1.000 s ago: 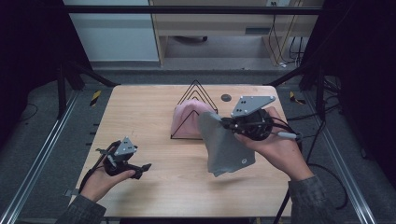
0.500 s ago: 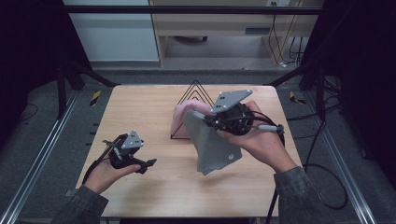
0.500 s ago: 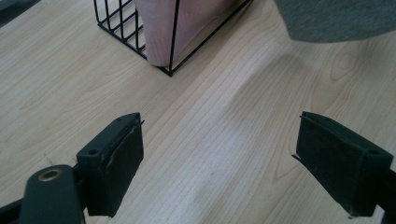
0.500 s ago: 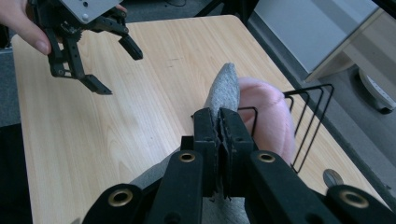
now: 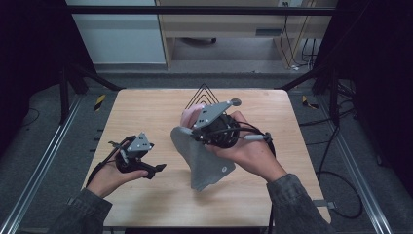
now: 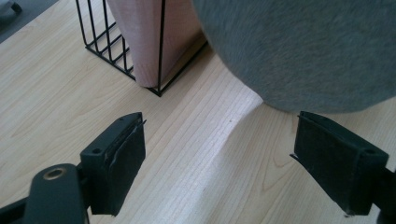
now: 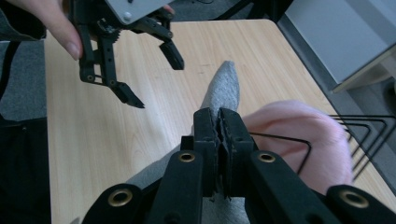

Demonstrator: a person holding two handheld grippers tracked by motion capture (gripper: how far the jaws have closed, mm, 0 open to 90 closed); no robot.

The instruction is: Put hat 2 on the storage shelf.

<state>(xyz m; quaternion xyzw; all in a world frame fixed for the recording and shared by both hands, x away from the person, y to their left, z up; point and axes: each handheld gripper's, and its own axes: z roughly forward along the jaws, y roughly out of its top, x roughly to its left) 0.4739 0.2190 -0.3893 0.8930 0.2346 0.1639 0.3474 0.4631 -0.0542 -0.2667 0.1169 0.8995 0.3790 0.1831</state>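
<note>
A grey cloth [image 5: 203, 163] hangs from my right gripper [image 5: 188, 132], which is shut on its upper edge above the table's middle. In the right gripper view the jaws [image 7: 218, 115] pinch the grey cloth [image 7: 223, 91] tightly. My left gripper [image 5: 155, 171] is held just off the table at the left, open and holding nothing, pointing at the cloth. In the left gripper view its jaws [image 6: 219, 126] stand wide over bare wood, with the grey cloth [image 6: 303, 51] hanging just beyond them. A pink cloth [image 5: 187, 116] sits in a black wire rack [image 5: 203, 91] behind.
The wire rack [image 6: 105, 42] with the pink cloth [image 6: 154, 32] stands upright near the table's far middle. The wooden table [image 5: 136, 112] ends in metal frame rails at both sides. Cables trail off the right edge [image 5: 336, 180].
My right gripper has carried the grey cloth leftward and nearer to the left gripper. The left hand has lifted a little and drifted toward the cloth.
</note>
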